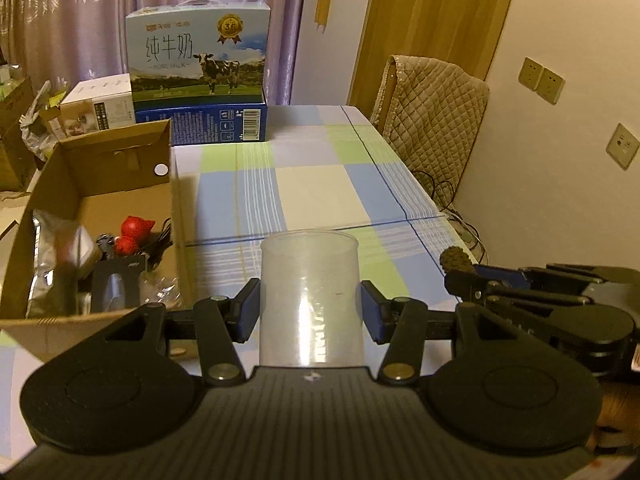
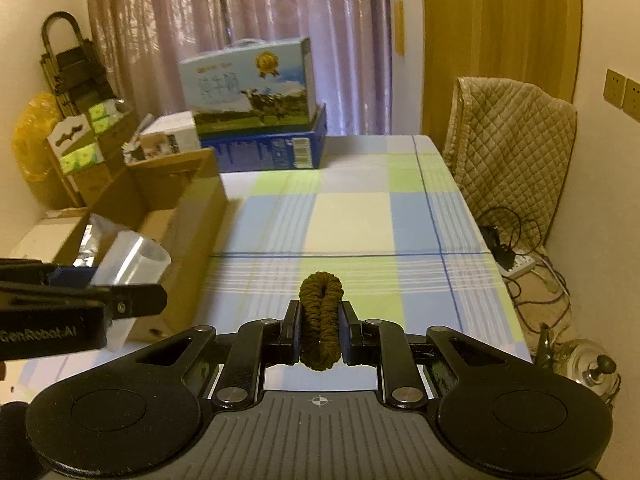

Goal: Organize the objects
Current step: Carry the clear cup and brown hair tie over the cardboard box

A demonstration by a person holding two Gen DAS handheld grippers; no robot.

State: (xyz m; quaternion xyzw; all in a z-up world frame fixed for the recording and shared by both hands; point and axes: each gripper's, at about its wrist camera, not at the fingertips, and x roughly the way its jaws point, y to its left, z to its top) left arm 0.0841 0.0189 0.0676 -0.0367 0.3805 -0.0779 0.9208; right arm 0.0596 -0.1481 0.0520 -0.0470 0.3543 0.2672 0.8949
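Your left tongs (image 1: pixel 310 310) clamp a translucent plastic cup (image 1: pixel 310 296); your right tongs (image 2: pixel 320 334) pinch a brown scrunchie (image 2: pixel 321 320) above the checked tabletop (image 2: pixel 348 220), right of the cardboard box (image 1: pixel 100 184).

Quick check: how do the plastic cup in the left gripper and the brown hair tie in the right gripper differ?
The plastic cup is translucent, rigid and wide, spreading the left gripper well apart; the hair tie is dark brown, soft, braided and narrow, so the right gripper closes nearly together on it. The cup's open mouth faces away from its camera; the tie is pinched into a folded loop. Both are held above the checked tablecloth.
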